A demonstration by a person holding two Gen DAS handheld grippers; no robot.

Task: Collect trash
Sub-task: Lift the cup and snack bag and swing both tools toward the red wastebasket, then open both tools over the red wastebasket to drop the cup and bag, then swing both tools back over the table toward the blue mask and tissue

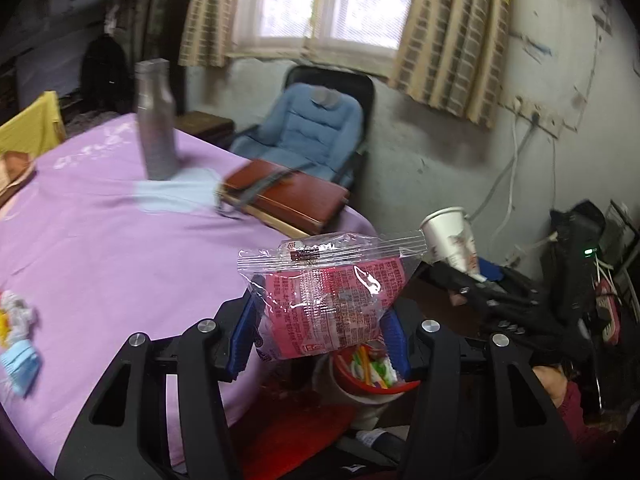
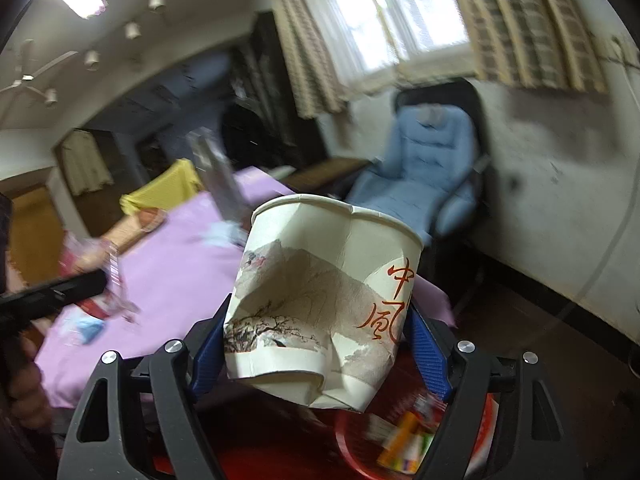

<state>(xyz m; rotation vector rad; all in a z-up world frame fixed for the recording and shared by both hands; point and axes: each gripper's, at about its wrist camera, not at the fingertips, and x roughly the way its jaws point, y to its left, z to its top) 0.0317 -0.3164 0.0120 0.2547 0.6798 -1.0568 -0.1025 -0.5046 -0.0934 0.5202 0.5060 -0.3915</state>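
Counter [image 1: 100, 240], purple-clothed, carries a steel bottle [image 1: 155, 120]. Only the right view shows a ceiling fan [image 2: 28, 78]. Over the red bin [image 1: 376, 380], right gripper [image 2: 316, 344] pinches a crumpled paper cup [image 2: 320, 300]; left gripper [image 1: 320, 336] clamps a snack wrapper [image 1: 328, 296].

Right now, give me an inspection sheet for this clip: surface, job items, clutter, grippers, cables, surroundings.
Surface: table under a purple cloth.
Job's things: pink snack wrapper and crumpled paper cup both held above a red bin that already has trash in it; more wrappers on the cloth.
Clutter: metal bottle, brown notebook.
Grippers: left gripper shut on the wrapper; right gripper shut on the cup.
Cables: white cords down the wall.
Surroundings: blue chair, curtained window.
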